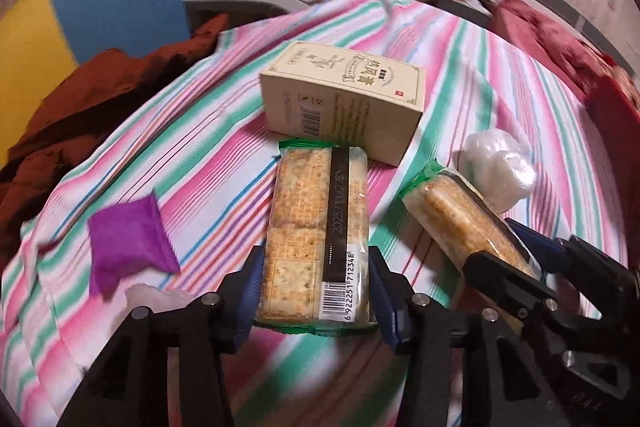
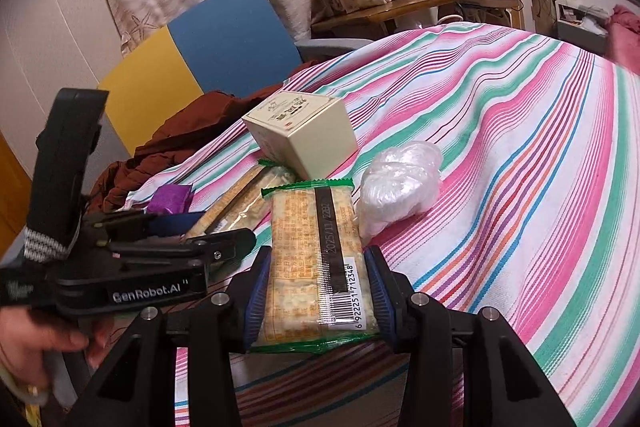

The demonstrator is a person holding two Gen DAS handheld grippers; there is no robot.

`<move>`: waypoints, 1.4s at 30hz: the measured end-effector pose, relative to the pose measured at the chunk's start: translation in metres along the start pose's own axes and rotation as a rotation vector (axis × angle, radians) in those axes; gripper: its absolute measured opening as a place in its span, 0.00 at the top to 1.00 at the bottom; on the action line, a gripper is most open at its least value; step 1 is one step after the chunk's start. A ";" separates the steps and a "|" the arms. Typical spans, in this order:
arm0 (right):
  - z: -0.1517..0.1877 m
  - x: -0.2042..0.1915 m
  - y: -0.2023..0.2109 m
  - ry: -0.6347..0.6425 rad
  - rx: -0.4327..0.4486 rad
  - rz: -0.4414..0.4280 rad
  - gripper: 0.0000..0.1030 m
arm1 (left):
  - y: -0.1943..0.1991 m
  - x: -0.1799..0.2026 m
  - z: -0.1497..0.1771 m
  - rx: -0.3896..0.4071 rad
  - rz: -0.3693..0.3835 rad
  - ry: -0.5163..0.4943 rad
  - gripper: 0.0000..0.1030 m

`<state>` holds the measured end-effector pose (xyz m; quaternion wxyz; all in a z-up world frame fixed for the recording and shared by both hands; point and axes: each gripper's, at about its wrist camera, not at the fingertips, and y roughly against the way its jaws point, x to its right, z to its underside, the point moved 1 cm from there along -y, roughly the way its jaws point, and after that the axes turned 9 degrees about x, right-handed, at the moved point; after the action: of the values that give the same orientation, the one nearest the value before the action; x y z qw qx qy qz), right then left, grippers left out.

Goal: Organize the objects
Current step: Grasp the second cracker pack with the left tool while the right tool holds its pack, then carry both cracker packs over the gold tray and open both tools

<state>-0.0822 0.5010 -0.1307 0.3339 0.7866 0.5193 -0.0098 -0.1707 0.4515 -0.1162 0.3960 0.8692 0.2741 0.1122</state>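
Note:
My left gripper [image 1: 314,279] is shut on a clear cracker packet [image 1: 316,227] with green ends, held just above the striped cloth. My right gripper [image 2: 316,287] is shut on a second cracker packet [image 2: 316,259] of the same kind. In the left wrist view the right gripper [image 1: 516,267] shows at the right with its packet [image 1: 460,219]. In the right wrist view the left gripper [image 2: 192,227] shows at the left with its packet [image 2: 236,199]. A cream box [image 1: 344,99] lies just beyond both packets; it also shows in the right wrist view [image 2: 304,131].
A white crumpled plastic bag [image 1: 500,167] lies right of the box, also in the right wrist view [image 2: 396,183]. A purple cloth piece [image 1: 128,243] lies to the left. Brown clothing [image 1: 80,123] and a blue and yellow chair [image 2: 192,55] are at the cloth's left edge.

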 end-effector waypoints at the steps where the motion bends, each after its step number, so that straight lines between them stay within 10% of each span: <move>1: 0.000 0.000 0.000 0.003 0.000 0.002 0.55 | 0.003 0.004 0.004 0.019 -0.026 0.012 0.52; 13: -0.001 -0.005 0.004 0.058 0.014 0.049 0.55 | 0.062 0.026 0.052 0.147 -0.235 0.079 0.53; 42: 0.042 -0.088 0.083 0.196 -0.017 -0.108 0.55 | 0.218 0.039 0.152 0.314 -0.188 0.219 0.53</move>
<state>-0.0403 0.3877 -0.0882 0.2871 0.7517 0.5913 0.0536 0.0082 0.2615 -0.0539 0.2322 0.8735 0.4093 0.1245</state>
